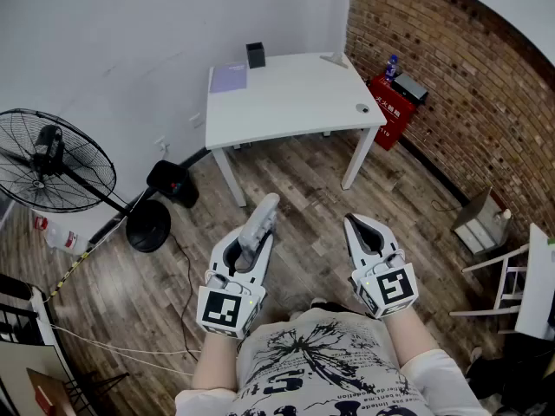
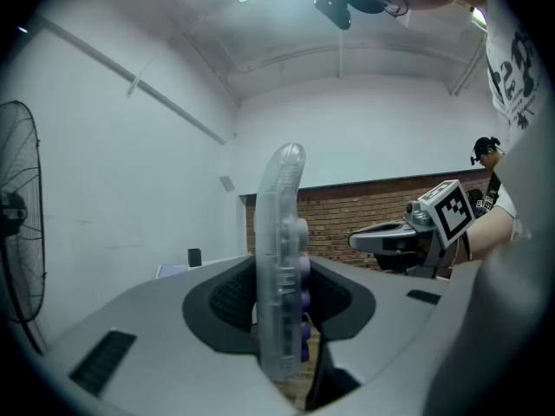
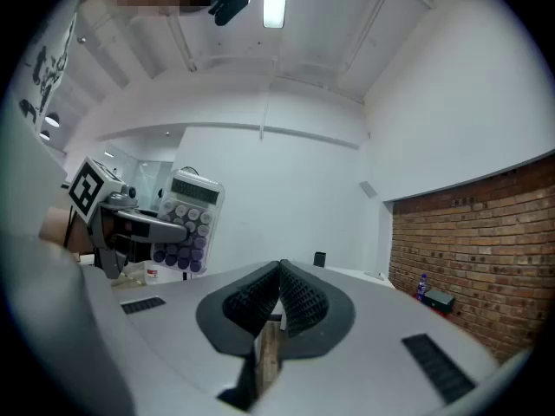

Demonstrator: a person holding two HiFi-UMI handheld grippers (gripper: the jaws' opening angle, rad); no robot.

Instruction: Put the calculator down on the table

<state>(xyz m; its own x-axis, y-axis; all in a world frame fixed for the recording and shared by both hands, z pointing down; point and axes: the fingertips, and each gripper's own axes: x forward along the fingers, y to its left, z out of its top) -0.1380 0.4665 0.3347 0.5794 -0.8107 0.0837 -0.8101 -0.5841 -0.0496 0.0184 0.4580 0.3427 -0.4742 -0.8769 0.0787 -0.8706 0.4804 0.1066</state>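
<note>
The left tongs [image 1: 253, 243] gripped the calculator [image 1: 263, 215] upright, well short of the worktop [image 1: 295, 94]; the right tongs [image 1: 357, 228] sat closed, empty. Carry step, I judged; next it needed lowering onto that worktop.

Pedestal fan [image 1: 54, 159]: stands on the wood floor [image 1: 295, 176] at the left, with its round black base [image 1: 147, 224] to the lower right of its head.
Black bag [image 1: 173, 183]: on the floor, just beside the fan's base.
Red box [image 1: 389, 111]: well apart from the fan, far to its right, against the brick wall [image 1: 451, 76].
Blue bottle [image 1: 391, 65]: upright on the red box.
</note>
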